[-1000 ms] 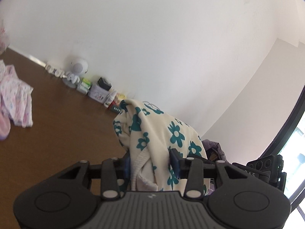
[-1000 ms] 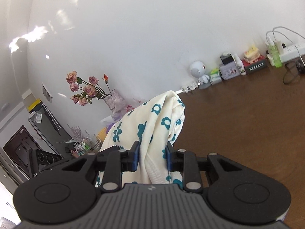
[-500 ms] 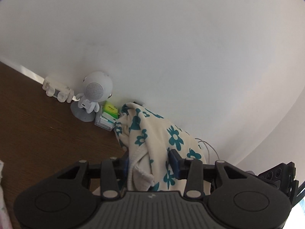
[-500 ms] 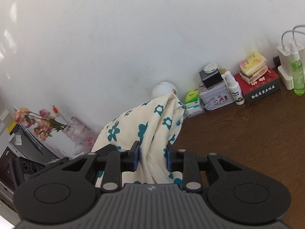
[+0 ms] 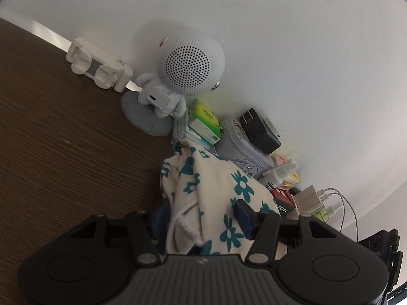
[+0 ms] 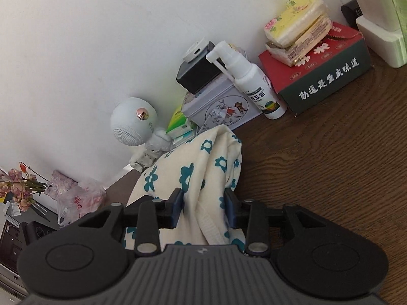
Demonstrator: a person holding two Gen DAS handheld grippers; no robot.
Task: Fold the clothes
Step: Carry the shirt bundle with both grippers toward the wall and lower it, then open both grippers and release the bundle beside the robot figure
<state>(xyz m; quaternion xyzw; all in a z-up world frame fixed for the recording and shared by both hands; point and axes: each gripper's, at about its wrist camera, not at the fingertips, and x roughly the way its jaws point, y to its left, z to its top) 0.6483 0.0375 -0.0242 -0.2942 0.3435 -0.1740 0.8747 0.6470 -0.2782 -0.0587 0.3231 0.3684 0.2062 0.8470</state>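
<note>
Cloth bunches between the left gripper [image 5: 201, 218] fingers, which are clenched on the cream flowered garment [image 5: 216, 190]; it hangs above the brown counter [image 5: 63, 152] near its back edge, close to the astronaut speaker [image 5: 183, 76] and the tin [image 5: 239, 150]. From the right wrist, the right gripper [image 6: 203, 203] likewise pinches a fold of the garment [image 6: 193, 170], just short of the spray bottle [image 6: 251, 81] and red box [image 6: 323, 76]. Best to lower both holds level and lay the cloth flat short of that clutter.

garment [image 5: 216, 185]: cream, teal flowers | table [image 5: 63, 139]: dark brown | box [image 6: 328, 76]: red-green
</note>
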